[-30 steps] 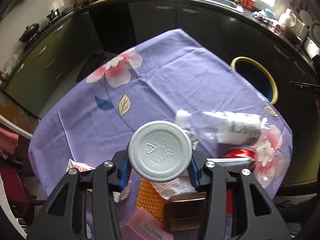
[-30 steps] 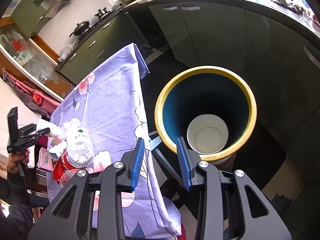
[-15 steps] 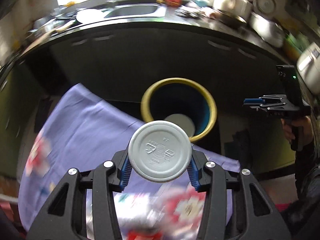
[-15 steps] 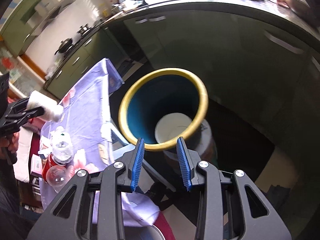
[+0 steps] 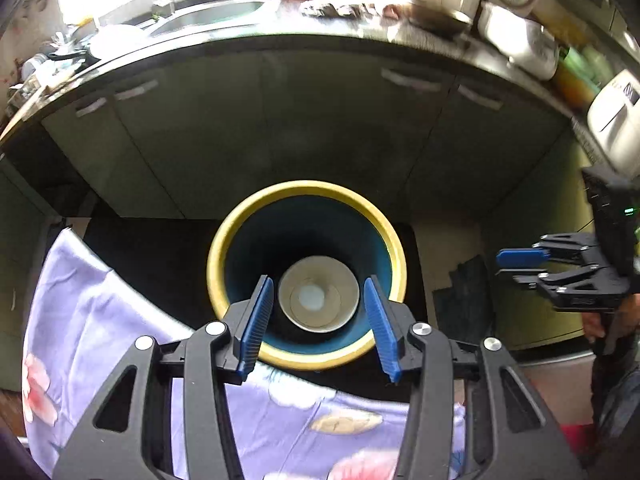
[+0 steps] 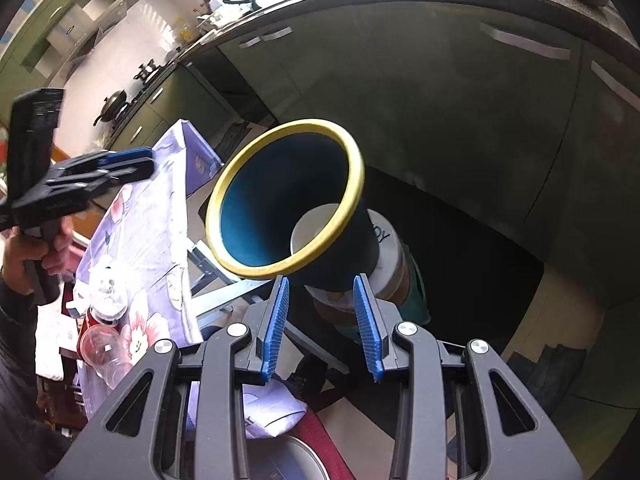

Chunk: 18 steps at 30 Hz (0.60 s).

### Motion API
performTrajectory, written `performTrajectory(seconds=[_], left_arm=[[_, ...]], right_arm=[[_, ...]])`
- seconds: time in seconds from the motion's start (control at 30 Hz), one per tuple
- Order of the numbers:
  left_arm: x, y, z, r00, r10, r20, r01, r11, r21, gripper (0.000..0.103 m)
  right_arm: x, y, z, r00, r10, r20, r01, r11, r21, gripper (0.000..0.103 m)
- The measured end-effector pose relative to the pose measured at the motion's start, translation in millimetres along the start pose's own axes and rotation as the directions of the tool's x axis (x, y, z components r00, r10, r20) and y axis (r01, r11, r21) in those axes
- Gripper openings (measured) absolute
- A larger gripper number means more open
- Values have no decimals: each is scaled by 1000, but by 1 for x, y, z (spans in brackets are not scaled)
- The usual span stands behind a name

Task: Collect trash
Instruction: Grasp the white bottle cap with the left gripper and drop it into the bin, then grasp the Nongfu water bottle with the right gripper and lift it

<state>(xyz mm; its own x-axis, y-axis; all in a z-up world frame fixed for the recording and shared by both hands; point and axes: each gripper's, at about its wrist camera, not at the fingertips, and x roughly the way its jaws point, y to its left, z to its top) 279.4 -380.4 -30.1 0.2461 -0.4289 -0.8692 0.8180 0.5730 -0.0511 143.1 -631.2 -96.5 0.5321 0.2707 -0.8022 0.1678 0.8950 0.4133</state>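
Yellow-rimmed bin (image 5: 307, 276) sits straight ahead of the left gripper (image 5: 318, 316), jaws apart and empty, with cups (image 5: 318, 300) inside. Looks like a drop step; next grab needs the table trash (image 6: 105, 320) behind.

You are facing a curved run of dark green cabinets (image 5: 320, 120) with silver handles, topped by a dark counter (image 5: 360, 36) crowded with dishes and a sink (image 5: 208, 16). Bright daylight pours in behind the sink. Far left in the right wrist view, a wok (image 6: 114, 102) sits on a stove against white tiled wall (image 6: 120, 20). The floor (image 6: 460, 220) below the cabinets is dark.
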Motion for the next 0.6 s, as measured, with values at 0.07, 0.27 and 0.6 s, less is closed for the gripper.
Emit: performTrajectory(seconds=[0.07, 0.27, 0.6], left_arm=[[-25, 7, -10, 999, -5, 32, 6, 1000, -25, 62], [-119, 29, -70, 985, 31, 171, -5, 989, -147, 82], [-213, 81, -210, 952, 187, 240, -73, 907, -415, 91]], right_arm=[[3, 13, 0, 1000, 18, -9, -18, 999, -29, 34], [19, 86, -4, 992, 96, -76, -109, 973, -202, 37], [62, 252, -16, 951, 157, -265, -281, 791, -543, 55]])
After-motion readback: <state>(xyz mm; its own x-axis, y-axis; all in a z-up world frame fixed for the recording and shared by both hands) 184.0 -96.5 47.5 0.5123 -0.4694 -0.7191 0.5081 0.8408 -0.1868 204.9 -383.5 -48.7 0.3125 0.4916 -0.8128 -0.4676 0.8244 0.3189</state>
